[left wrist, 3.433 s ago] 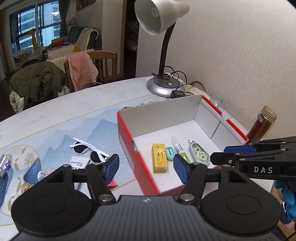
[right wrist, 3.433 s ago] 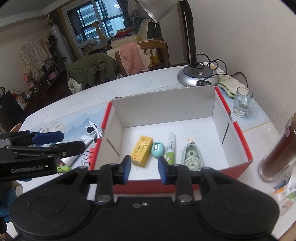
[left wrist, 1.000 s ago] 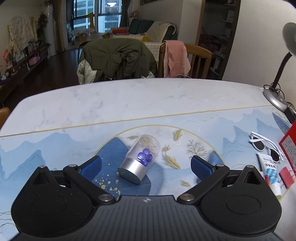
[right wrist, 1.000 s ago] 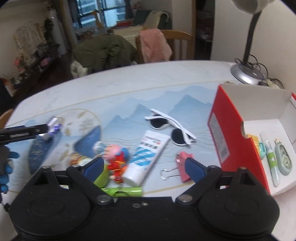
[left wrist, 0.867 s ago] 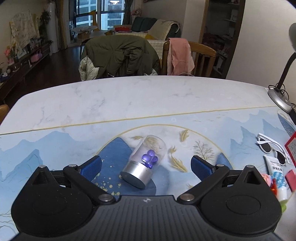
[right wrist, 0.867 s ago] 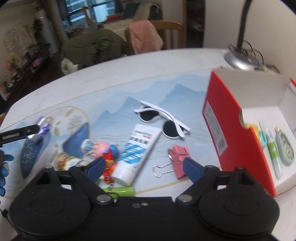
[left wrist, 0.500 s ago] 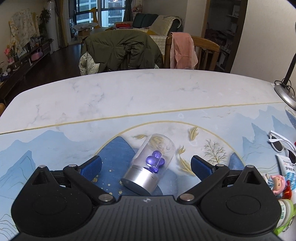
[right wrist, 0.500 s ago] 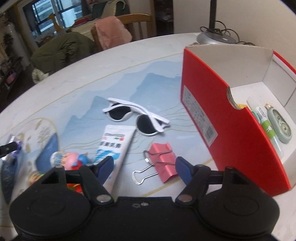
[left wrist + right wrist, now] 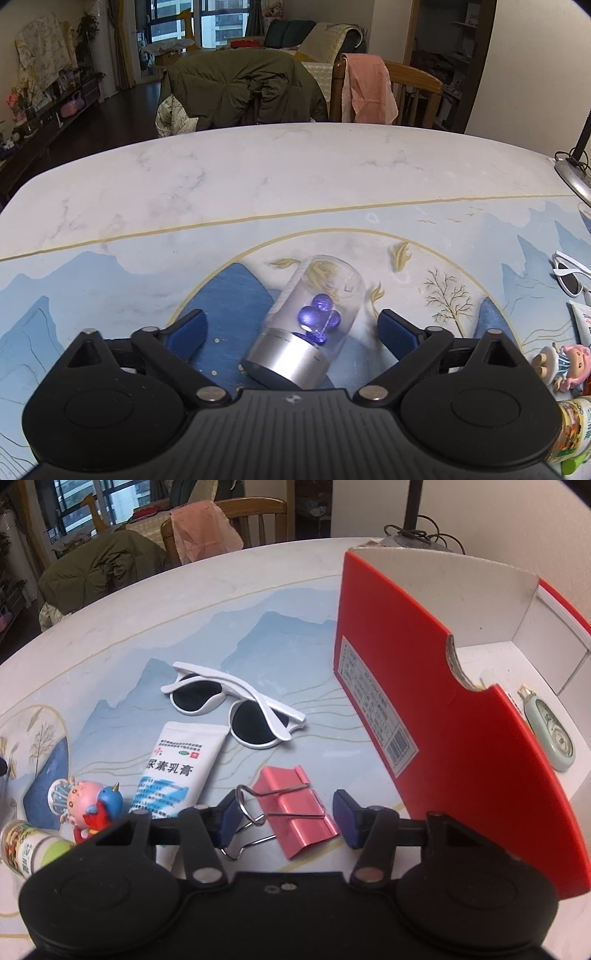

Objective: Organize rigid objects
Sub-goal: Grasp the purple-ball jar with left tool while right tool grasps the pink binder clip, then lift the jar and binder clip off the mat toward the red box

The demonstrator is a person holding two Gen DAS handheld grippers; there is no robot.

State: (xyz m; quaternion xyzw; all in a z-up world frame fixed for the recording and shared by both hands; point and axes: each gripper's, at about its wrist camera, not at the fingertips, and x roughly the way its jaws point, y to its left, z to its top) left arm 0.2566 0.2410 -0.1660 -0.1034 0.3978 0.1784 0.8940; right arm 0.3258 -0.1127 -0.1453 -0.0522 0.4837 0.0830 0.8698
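Observation:
In the left wrist view my left gripper (image 9: 291, 330) is open, its fingers on either side of a clear glass dome with purple beads and a silver base (image 9: 308, 325) lying on its side on the table. In the right wrist view my right gripper (image 9: 286, 818) is open around a pink binder clip (image 9: 291, 812) lying flat, without touching it. A red box with a white inside (image 9: 424, 686) stands to the right and holds a pale green tape dispenser (image 9: 550, 734).
White sunglasses (image 9: 236, 707), a white cream tube (image 9: 177, 768), a small cartoon figure (image 9: 88, 805) and a small jar (image 9: 22, 845) lie left of the clip. The red box wall is close to my right finger. Chairs with coats stand beyond the table's far edge.
My left gripper has moved closer to the glass dome, which now lies between the fingers. My right gripper has moved forward and down over the pink clip and narrowed somewhat.

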